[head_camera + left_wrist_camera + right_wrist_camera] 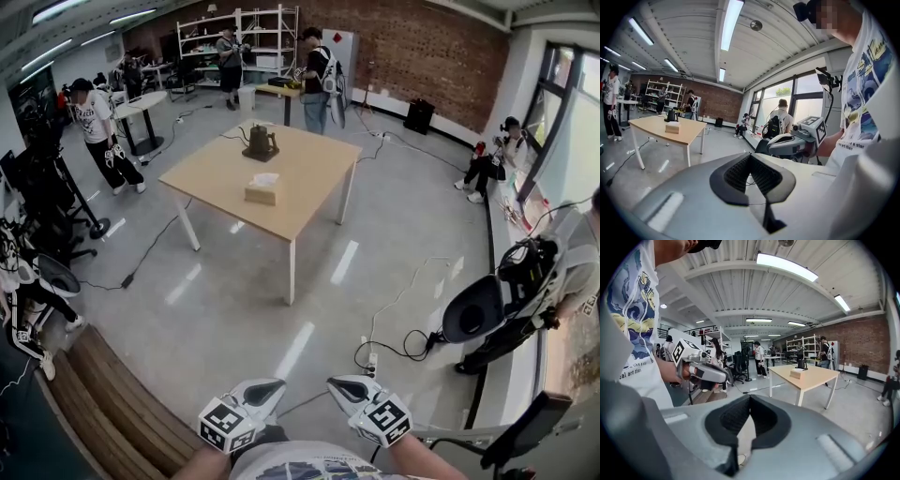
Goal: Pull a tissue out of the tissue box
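Head view from up high, tilted steeply down, left gripper [272,386] and right gripper [339,384] at bottom edge, table [309,183] far off in upper middle. Gripper views low, looking along own jaws, both catching that same far table: mid left in one, mid right in the other.

Light wooden table [211,173], white legs, on grey floor [234,309]. On top: tissue box [263,191] toward near side, white tissue [265,178] protruding. Dark apparatus [260,144] behind it, not touching.
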### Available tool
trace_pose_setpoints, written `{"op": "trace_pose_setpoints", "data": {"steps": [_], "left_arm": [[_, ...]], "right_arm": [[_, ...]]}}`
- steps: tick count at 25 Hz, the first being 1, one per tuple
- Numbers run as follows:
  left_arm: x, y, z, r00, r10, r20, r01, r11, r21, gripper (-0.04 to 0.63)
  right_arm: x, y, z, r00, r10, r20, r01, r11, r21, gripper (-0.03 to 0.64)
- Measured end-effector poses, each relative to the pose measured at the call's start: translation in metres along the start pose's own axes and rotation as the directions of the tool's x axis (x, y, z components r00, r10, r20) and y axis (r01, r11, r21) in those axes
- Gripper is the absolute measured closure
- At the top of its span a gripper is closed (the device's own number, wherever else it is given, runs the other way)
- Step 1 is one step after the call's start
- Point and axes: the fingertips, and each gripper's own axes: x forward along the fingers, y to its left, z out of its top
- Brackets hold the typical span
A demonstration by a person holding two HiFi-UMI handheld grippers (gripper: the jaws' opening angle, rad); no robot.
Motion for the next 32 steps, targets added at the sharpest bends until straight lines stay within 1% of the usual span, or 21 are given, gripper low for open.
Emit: {"op": "trace_pose_setpoints", "data": {"steps": [5,10,12,15,17,21,24,26,29,32], "left_arm": [[-0.009,0.047,0.012,1.000,0.000,-0.019,0.001,0.999,0.037,0.594],[-0.024,0.091,0.027,1.000,0.001,-0.023,0.001,0.995,0.099,0.594],[-0.035,0.111,0.025,1.000,0.008,-0.022,-0.006,0.996,0.094,0.594],[-0.049,0.139,0.016,1.000,0.009,-0.030,-0.007,0.998,0.063,0.594],[-0.053,0.155,0.011,0.999,0.014,-0.045,-0.012,0.999,0.046,0.594],[-0.053,0.176,0.014,0.999,0.014,-0.034,-0.013,1.000,0.029,0.594],[-0.046,0.192,0.013,0.999,0.022,-0.038,-0.021,1.000,0.023,0.594],[-0.042,0.199,0.018,0.999,0.024,-0.034,-0.023,0.999,0.032,0.594],[-0.034,0.218,0.026,0.998,0.054,-0.040,-0.052,0.997,0.052,0.594],[-0.021,0.243,0.039,0.996,0.082,-0.047,-0.080,0.996,0.050,0.594]], "right_arm": [[0.046,0.002,0.028,0.999,0.034,-0.022,-0.036,0.998,-0.054,0.614],[0.096,0.004,0.042,0.997,0.053,-0.059,-0.055,0.998,-0.032,0.614],[0.117,0.010,0.048,0.996,0.062,-0.068,-0.064,0.997,-0.030,0.614],[0.146,0.018,0.058,0.995,0.069,-0.075,-0.073,0.996,-0.050,0.614],[0.160,0.019,0.062,0.994,0.066,-0.084,-0.070,0.997,-0.044,0.614],[0.179,0.016,0.066,0.990,0.085,-0.113,-0.091,0.995,-0.048,0.614],[0.194,0.003,0.067,0.989,0.095,-0.117,-0.100,0.994,-0.033,0.614],[0.203,-0.007,0.068,0.988,0.103,-0.115,-0.107,0.994,-0.031,0.614],[0.222,-0.025,0.077,0.988,0.122,-0.096,-0.126,0.991,-0.037,0.614],[0.244,-0.049,0.090,0.986,0.148,-0.077,-0.152,0.987,-0.046,0.614]]}}
